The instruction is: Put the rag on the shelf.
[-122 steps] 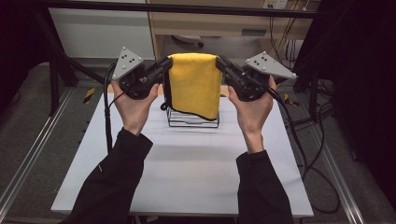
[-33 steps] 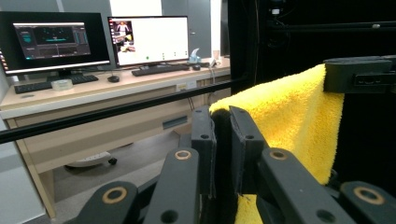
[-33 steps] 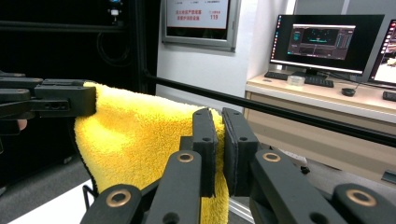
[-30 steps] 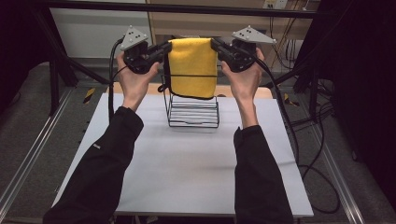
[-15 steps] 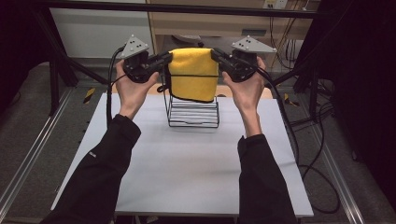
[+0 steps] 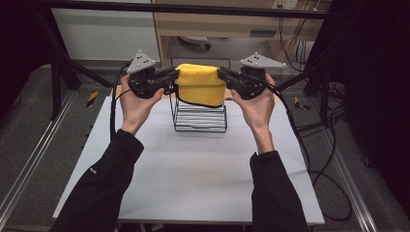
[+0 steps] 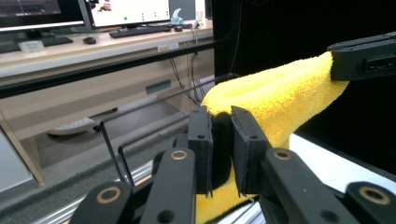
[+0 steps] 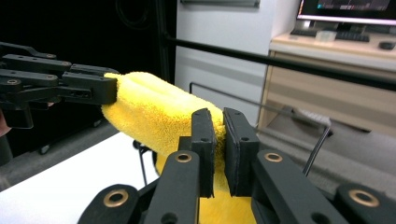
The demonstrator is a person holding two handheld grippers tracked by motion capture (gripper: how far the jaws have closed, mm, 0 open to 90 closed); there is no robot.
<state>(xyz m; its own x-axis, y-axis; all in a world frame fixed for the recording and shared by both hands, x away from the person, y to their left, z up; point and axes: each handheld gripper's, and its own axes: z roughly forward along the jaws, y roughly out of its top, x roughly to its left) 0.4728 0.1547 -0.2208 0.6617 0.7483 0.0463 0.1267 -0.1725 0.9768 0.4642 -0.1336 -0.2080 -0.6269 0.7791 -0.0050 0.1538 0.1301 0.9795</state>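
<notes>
Towel (image 6: 199,84) yellow, plush terry, folded, stretched crosswise at upper centre of high view | just above black wire rack (image 6: 199,116), long axis matching rack's top rail | left gripper (image 6: 170,79) and right gripper (image 6: 226,77) fingers pinch its opposite ends, equally near | white matte worktop (image 6: 193,169) below.
</notes>
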